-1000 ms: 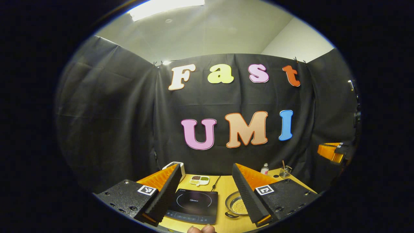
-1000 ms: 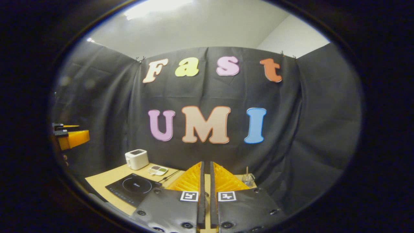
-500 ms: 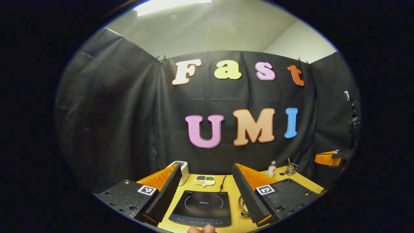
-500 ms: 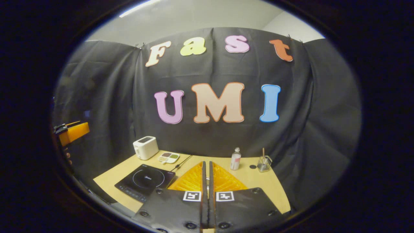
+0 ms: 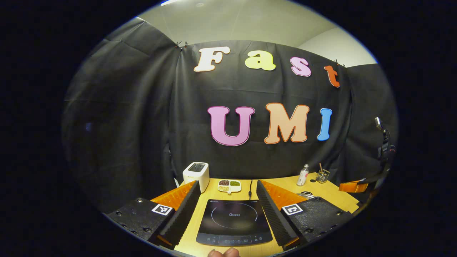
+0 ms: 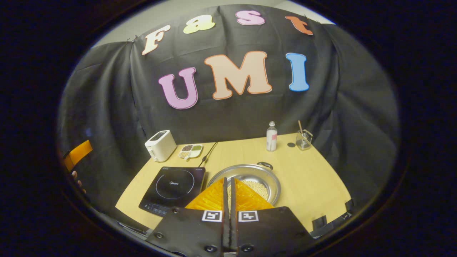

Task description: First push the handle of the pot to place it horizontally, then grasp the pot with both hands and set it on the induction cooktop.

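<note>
Right gripper view: steel pot (image 6: 254, 175) (beads inside)

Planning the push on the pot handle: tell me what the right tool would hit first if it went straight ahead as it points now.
Probably the pot: the shut right tool points at its near rim, with the small pale balls inside just beyond. The one handle in view sits on the far rim. Depth is unclear, so the tool may pass above it.
</note>
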Demonstrator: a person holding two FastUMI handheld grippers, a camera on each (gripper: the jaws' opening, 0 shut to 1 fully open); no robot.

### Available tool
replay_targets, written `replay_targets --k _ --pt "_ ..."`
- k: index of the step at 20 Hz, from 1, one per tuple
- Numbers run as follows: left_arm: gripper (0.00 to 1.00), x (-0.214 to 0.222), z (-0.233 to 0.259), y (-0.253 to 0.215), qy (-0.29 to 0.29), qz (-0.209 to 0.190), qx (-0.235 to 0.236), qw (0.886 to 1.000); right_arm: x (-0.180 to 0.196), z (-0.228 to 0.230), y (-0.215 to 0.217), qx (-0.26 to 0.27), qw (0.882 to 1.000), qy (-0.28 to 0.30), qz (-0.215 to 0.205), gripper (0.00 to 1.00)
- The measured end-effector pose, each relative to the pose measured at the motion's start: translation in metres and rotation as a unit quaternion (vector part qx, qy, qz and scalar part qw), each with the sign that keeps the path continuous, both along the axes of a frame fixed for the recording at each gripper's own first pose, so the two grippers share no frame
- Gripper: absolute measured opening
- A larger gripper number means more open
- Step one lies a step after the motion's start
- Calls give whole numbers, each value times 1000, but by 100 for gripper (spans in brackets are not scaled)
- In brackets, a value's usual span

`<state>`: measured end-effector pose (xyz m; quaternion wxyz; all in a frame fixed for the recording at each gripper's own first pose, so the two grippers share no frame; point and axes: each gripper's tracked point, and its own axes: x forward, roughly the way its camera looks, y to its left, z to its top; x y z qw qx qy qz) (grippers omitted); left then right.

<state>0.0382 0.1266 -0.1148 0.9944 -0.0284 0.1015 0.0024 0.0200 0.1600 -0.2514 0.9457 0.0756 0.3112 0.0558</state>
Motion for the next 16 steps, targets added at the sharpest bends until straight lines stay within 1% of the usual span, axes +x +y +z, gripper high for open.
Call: replay_targets --k 3,4,5,6,7,8,9,10,11,12,13,14,15,16 --pt "96 10 -15 8 12 7 24 1000 0 -39 9 -13 999 39 20 2" --pt "95 13 -20 7 17 9 23 1000 -2 -49 10 -15 998 50 24 2" --pt "96 16 -24 2 23 8 16 1000 -1 -57 12 -11 998 57 27 0" --pt "95 19 -29 -2 31 7 8 999 1 -64 12 -8 997 65 29 3" --pt "96 22 -34 -5 40 8 4 999 0 -75 13 -4 997 75 33 3" --pt "93 26 -40 -6 48 12 4 999 1 -85 14 -1 996 83 38 0" --pt "96 32 -42 -5 53 19 5 998 0 -96 14 -1 995 92 46 0" --pt "96 38 -43 -5 57 26 7 998 -1 -105 13 -2 993 102 53 0" --pt "96 42 -44 -7 55 30 9 998 -3 -111 15 5 993 106 60 3" --pt "96 48 -42 -11 49 33 11 998 -3 -121 15 6 991 118 67 0" --pt "93 52 -48 -10 63 40 17 997 -10 -134 12 4 988 141 69 0" --pt "96 54 -47 -10 65 44 19 997 -15 -140 10 5 986 157 63 2" --pt "97 61 -45 -17 55 39 12 998 -16 -144 12 12 984 165 61 0" --pt "96 67 -46 -23 53 32 7 998 -18 -148 14 11 983 174 61 3"
